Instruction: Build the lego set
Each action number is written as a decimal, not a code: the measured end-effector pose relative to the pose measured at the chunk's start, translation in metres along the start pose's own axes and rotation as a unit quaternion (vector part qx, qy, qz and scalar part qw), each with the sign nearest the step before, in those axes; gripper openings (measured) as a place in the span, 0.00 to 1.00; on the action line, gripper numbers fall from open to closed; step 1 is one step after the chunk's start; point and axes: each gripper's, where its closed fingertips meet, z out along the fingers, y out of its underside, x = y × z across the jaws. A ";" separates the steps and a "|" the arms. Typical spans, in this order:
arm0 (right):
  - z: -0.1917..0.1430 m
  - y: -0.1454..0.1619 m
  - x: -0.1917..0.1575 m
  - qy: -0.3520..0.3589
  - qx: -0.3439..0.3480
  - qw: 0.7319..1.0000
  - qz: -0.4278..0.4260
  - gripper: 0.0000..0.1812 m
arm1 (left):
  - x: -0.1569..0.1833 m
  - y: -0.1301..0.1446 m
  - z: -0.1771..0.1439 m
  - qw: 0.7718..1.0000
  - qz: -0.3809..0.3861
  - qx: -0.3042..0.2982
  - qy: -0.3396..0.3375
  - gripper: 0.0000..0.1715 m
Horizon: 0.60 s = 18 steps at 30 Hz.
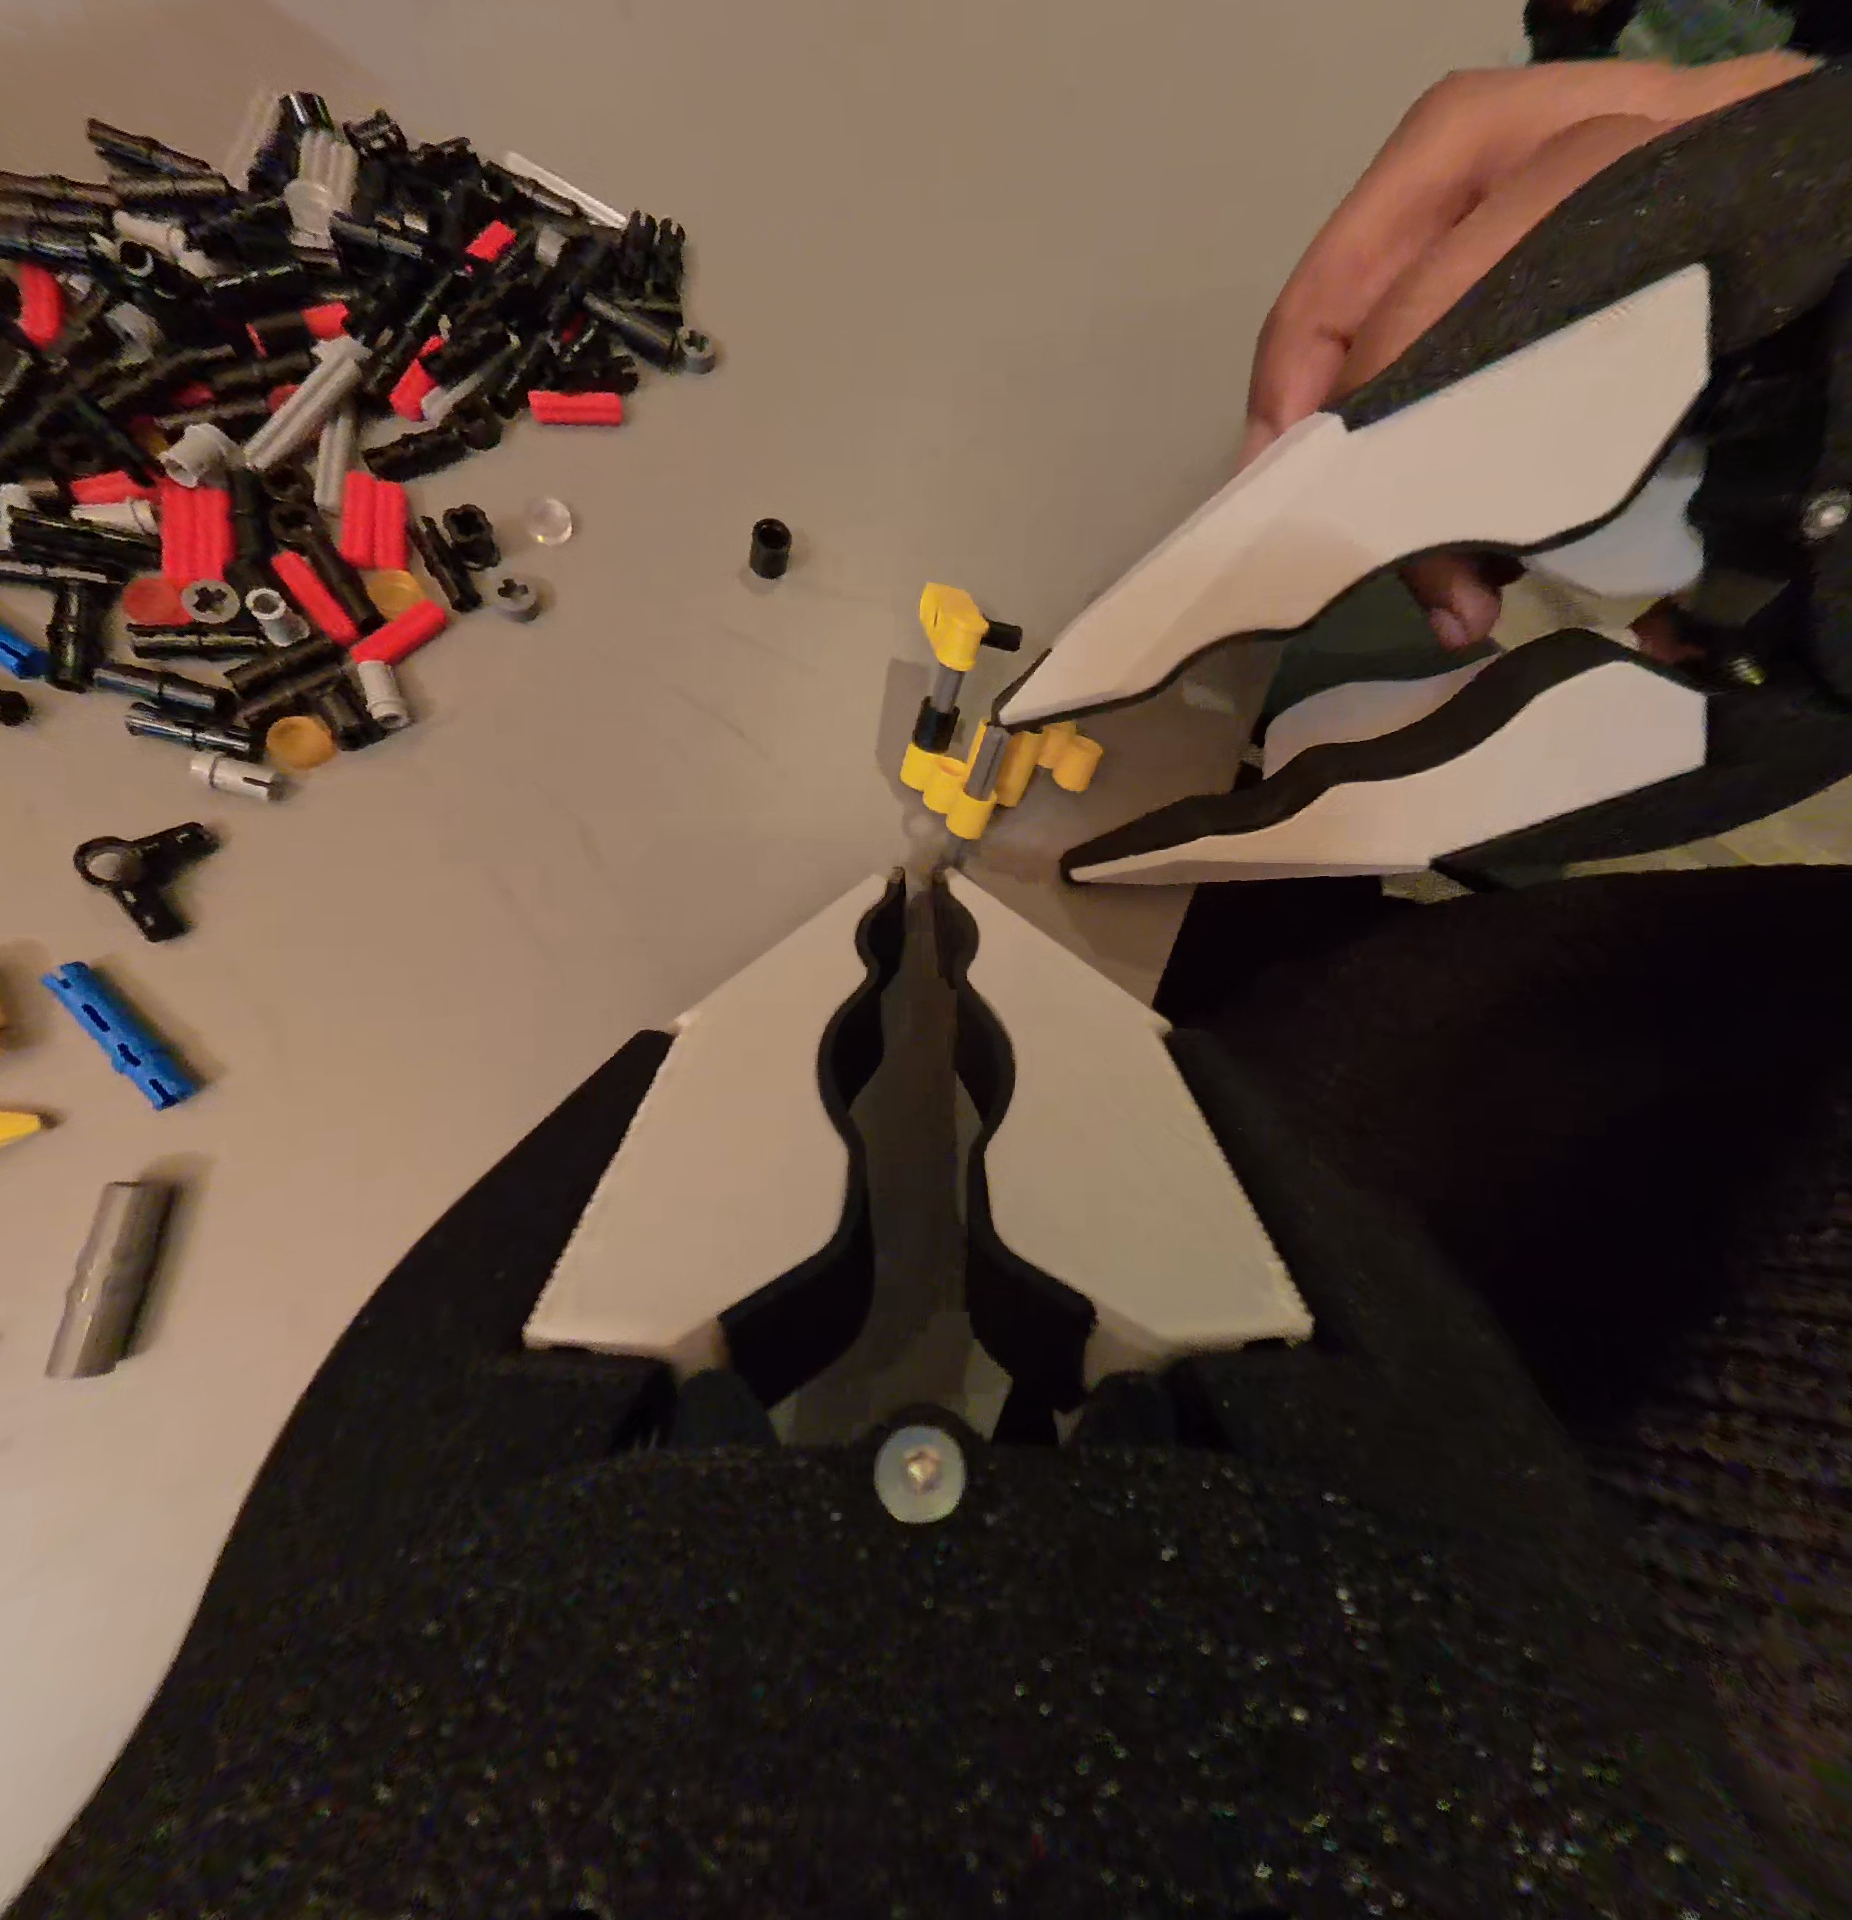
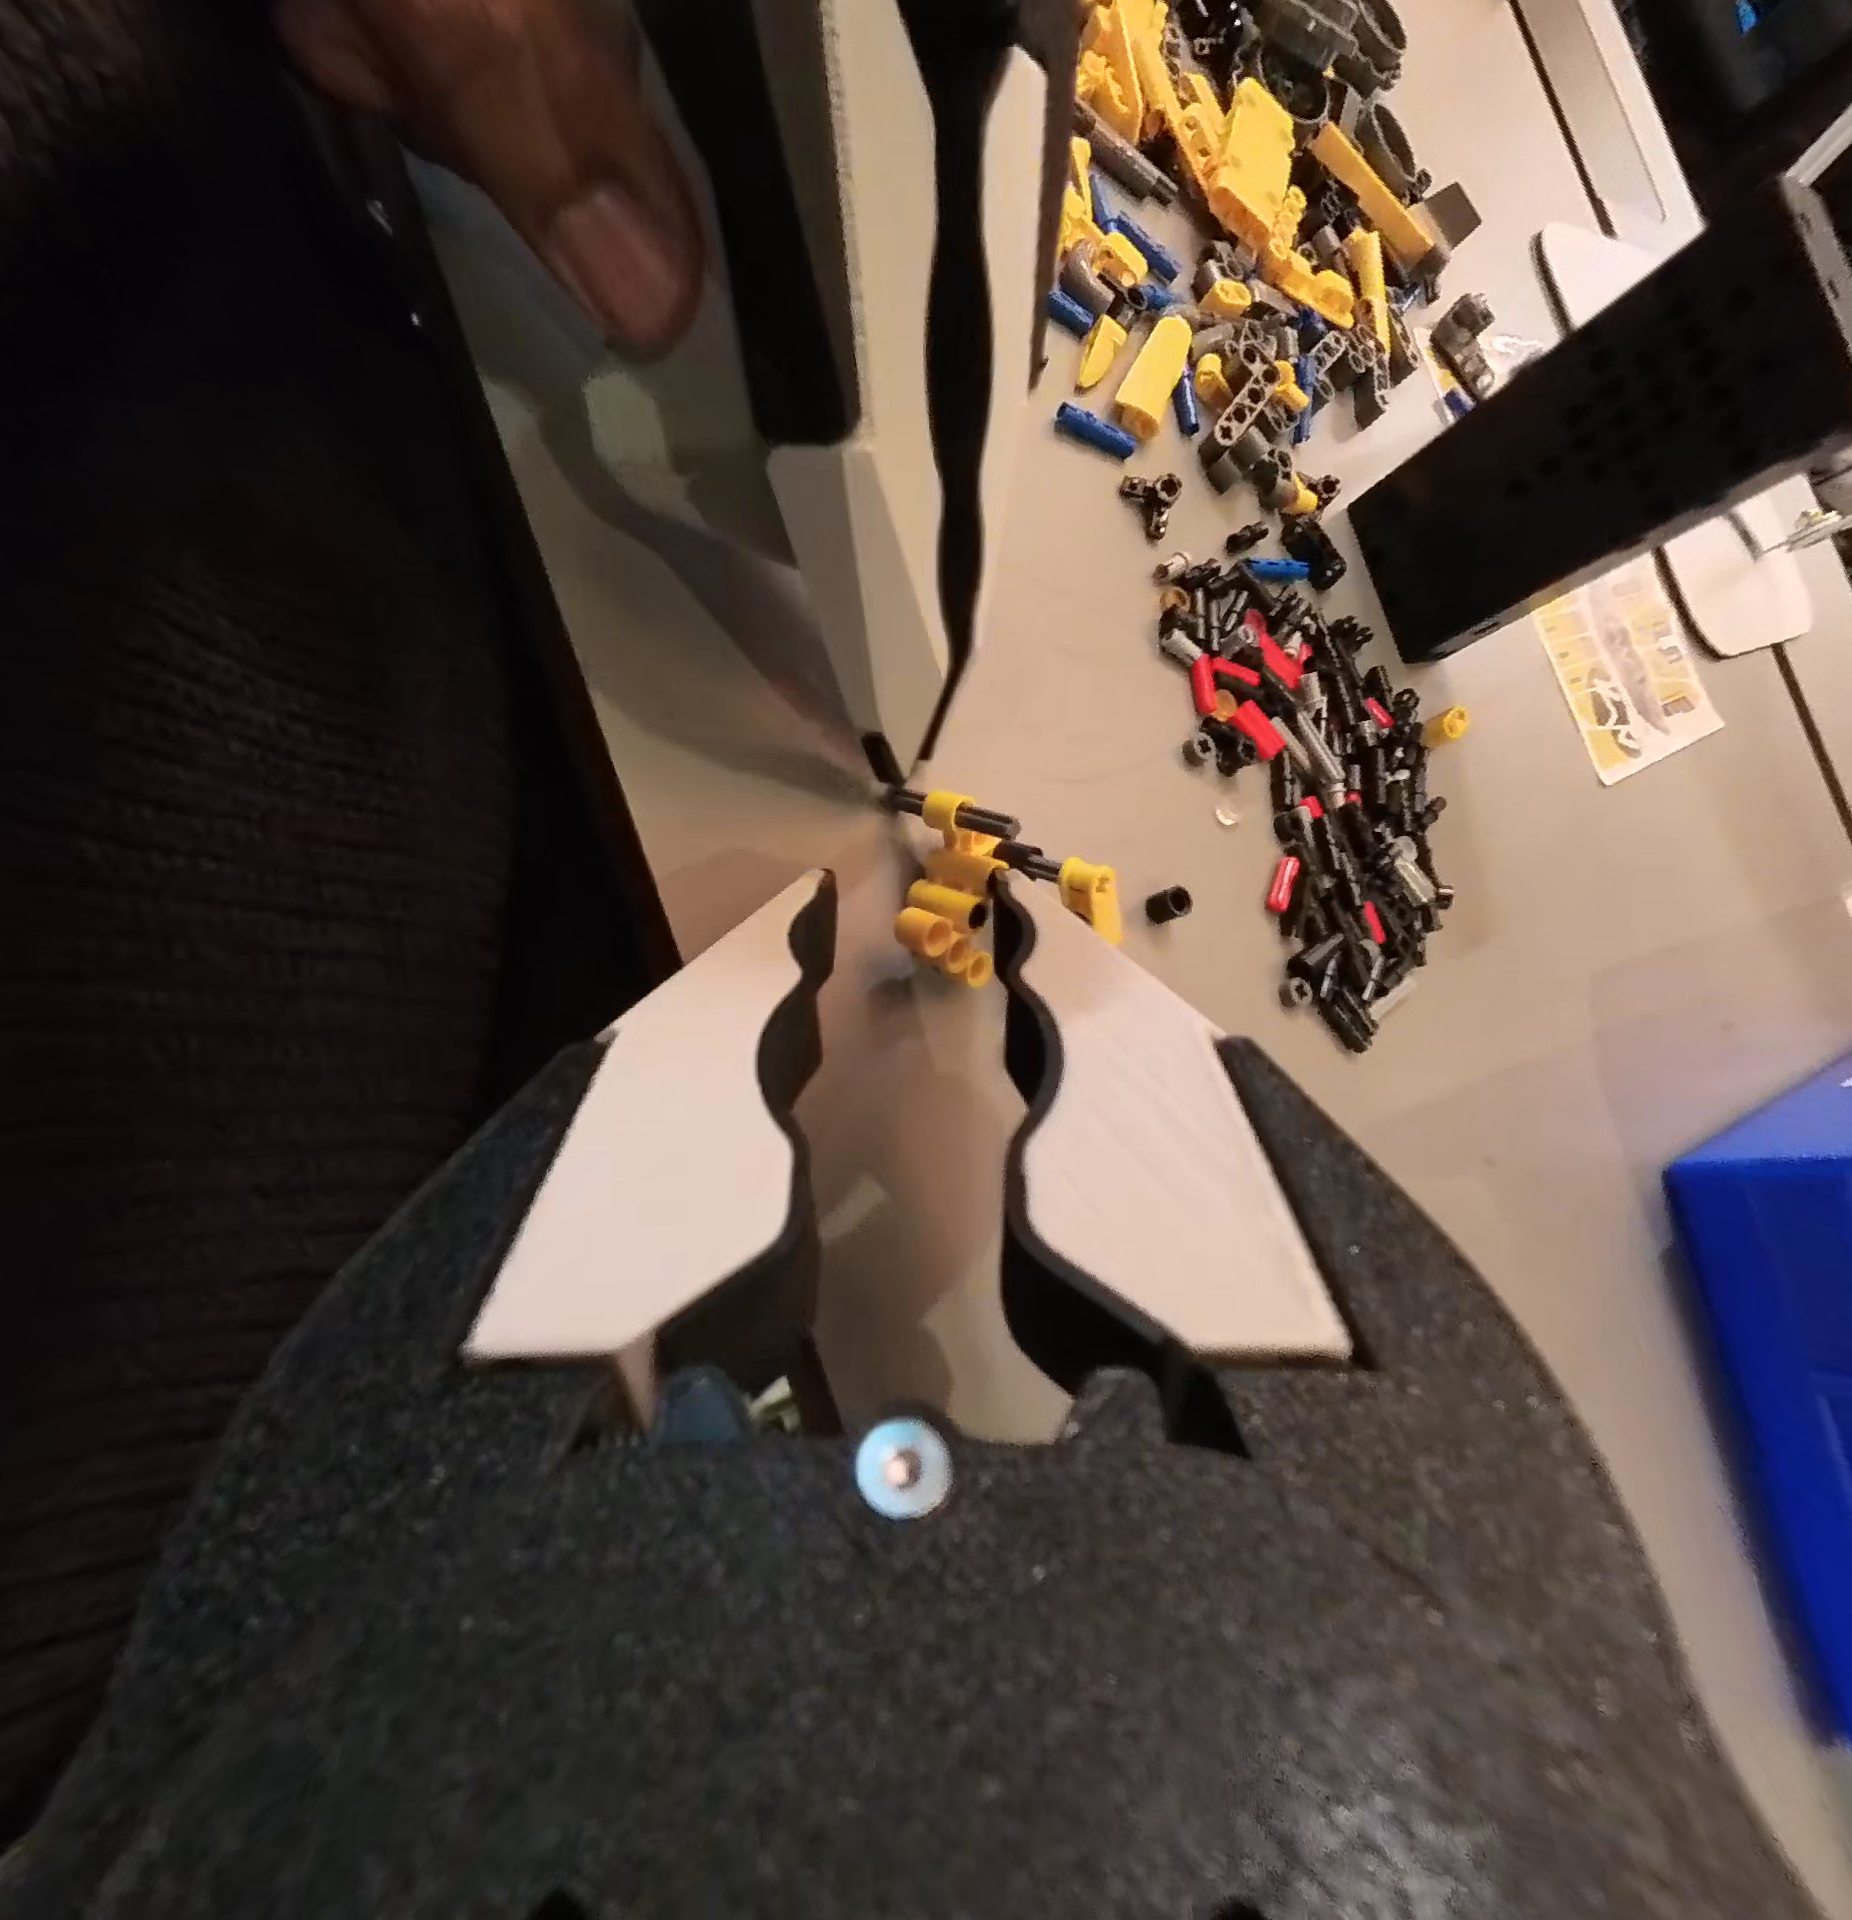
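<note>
Assembly (image 1: 989, 764) pinched by left gripper (image 1: 919, 881) near table edge (image 1: 1176, 935); right gripper (image 2: 911, 883) agape.

Glossy plastic yellow assembly (image 1: 989, 753); matt smooth table (image 1: 901, 208) — rough, grainy black tongs (image 1: 920, 881).

white wavy-edged fingers (image 1: 756, 1143), speckled black bodies, silver screw (image 1: 919, 1473)

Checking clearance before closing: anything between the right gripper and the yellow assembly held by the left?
Nothing visible. The right gripper is open with the yellow assembly at its fingertips. The left gripper pinches its axle end from the far side; a loose black bush lies clear beside.
</note>
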 end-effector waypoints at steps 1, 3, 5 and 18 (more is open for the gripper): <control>0.000 0.000 -0.001 0.002 -0.004 1.000 -0.010 0.16 | -0.001 -0.001 0.000 1.000 0.000 0.004 -0.002 0.02; 0.000 -0.002 -0.001 0.005 -0.011 1.000 -0.028 0.15 | -0.001 -0.001 0.000 1.000 -0.003 0.005 -0.001 0.01; 0.001 -0.003 -0.002 0.006 -0.016 0.999 -0.042 0.14 | -0.002 -0.001 0.000 1.000 -0.004 0.008 0.000 0.01; 0.005 -0.009 -0.005 0.030 -0.060 0.988 -0.138 0.12 | -0.003 -0.006 -0.026 0.998 -0.023 0.066 0.006 0.00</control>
